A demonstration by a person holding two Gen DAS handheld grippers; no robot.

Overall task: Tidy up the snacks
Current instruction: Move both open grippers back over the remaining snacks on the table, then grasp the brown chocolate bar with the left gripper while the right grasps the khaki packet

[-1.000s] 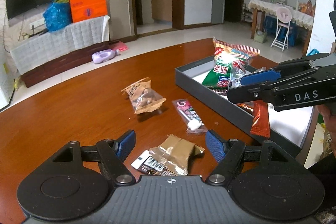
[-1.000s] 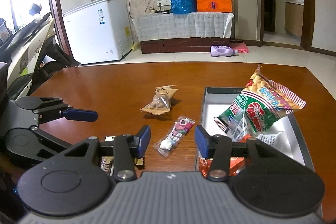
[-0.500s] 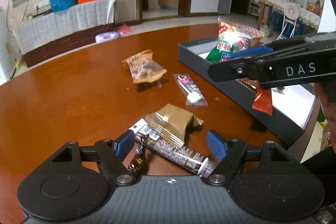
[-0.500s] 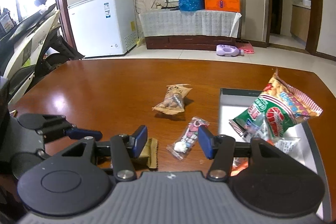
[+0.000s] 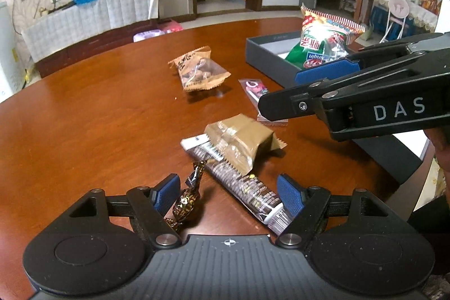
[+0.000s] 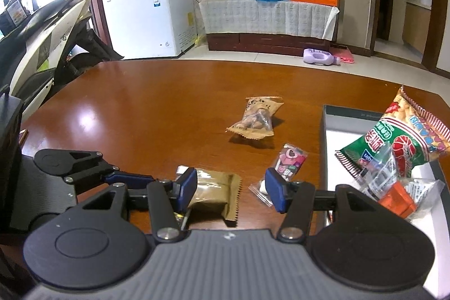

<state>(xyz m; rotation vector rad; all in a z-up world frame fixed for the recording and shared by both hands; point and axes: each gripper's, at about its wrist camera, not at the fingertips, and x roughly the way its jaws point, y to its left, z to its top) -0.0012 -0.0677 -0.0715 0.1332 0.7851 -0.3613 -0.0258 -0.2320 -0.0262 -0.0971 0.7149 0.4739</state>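
Observation:
My left gripper (image 5: 228, 194) is open above a dark cookie sleeve (image 5: 242, 187) and a gold-wrapped candy (image 5: 187, 198). A tan packet (image 5: 240, 139) lies on the far end of the sleeve. My right gripper (image 6: 229, 193) is open and hovers over the tan packet (image 6: 215, 191). It also shows in the left wrist view (image 5: 284, 96), coming in from the right. A nut bag (image 5: 198, 72) and a pink candy packet (image 6: 284, 169) lie on the table. A grey box (image 6: 326, 137) holds a green-and-red chip bag (image 6: 393, 142) and an orange packet (image 6: 398, 198).
The brown wooden table (image 5: 92, 117) carries all the snacks. The grey box sits at the table's right side (image 5: 270, 58). A white freezer (image 6: 152, 18), a TV bench and a scooter stand beyond the table edge.
My left gripper has pulled back, bringing the cookie sleeve and gold candy into view. My right gripper has moved left, away from the box and over the tan packet.

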